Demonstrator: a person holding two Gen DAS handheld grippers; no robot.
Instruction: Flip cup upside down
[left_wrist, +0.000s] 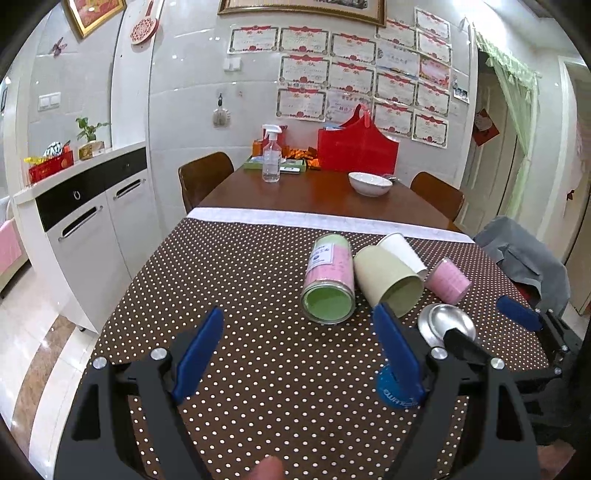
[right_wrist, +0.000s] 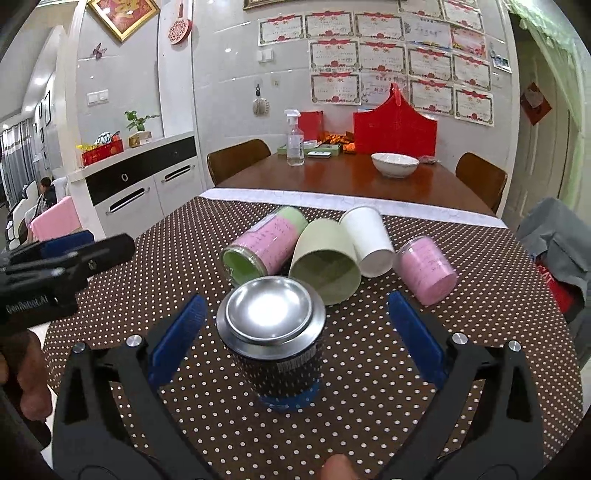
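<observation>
A steel cup (right_wrist: 271, 347) stands upside down on the dotted tablecloth (right_wrist: 369, 406), shiny base up, blue rim band down. My right gripper (right_wrist: 295, 332) is open, its blue fingers apart on either side of the cup without touching it. In the left wrist view the cup (left_wrist: 445, 323) shows partly behind my left gripper's right finger. My left gripper (left_wrist: 299, 350) is open and empty over bare cloth. Behind the steel cup lie a green cup (right_wrist: 325, 258), a white cup (right_wrist: 369, 240), a pink and green cup (right_wrist: 262, 245) and a small pink cup (right_wrist: 426, 269), all on their sides.
A white bowl (right_wrist: 394, 164), a spray bottle (right_wrist: 294, 142) and a red bag (right_wrist: 395, 129) stand on the far wooden table part. A white cabinet (left_wrist: 85, 214) is to the left. A chair with grey clothing (left_wrist: 524, 258) is at the right.
</observation>
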